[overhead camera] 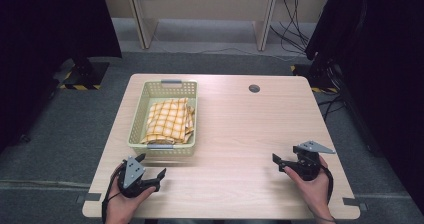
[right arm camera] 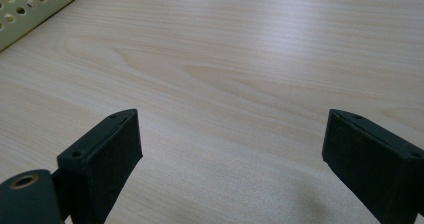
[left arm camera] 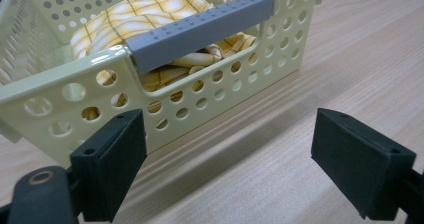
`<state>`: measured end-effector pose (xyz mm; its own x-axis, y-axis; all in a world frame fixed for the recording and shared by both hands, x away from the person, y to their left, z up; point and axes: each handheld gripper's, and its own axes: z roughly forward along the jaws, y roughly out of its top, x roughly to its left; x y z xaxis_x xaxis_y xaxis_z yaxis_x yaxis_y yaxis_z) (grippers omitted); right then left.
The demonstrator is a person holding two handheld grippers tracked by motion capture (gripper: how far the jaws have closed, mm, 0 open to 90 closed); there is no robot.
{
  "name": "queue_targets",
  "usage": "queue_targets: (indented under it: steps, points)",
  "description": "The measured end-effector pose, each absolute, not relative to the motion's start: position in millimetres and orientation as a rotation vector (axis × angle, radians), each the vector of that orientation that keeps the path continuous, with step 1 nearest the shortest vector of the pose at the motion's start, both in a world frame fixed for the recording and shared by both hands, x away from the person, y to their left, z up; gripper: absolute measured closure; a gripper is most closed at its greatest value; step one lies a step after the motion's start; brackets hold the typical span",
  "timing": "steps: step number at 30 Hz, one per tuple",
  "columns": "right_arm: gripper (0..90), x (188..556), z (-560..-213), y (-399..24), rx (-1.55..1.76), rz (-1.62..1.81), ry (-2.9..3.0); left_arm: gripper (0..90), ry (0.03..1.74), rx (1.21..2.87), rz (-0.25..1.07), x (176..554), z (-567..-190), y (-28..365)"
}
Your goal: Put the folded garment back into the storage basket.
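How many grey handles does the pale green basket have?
2: one grey plastic handle sits on the near rim of the pale green perforated plastic basket, by the left tool; the other grey handle is on the far rim.

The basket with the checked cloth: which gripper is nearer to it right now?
Left. The left gripper sits open just in front of the basket, near its grey front handle. The right gripper is open over bare table, well off to the basket's right.
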<state>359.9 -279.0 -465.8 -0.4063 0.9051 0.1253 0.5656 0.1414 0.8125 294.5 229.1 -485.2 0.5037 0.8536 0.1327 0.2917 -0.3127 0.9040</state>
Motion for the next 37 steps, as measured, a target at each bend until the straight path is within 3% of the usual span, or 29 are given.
queue_targets:
  steps: [37]
  points:
    - [9.6,363,-478,-282,1.451,1.139,2.041,10.8,0.989,1.810,0.805,293,-485,232]
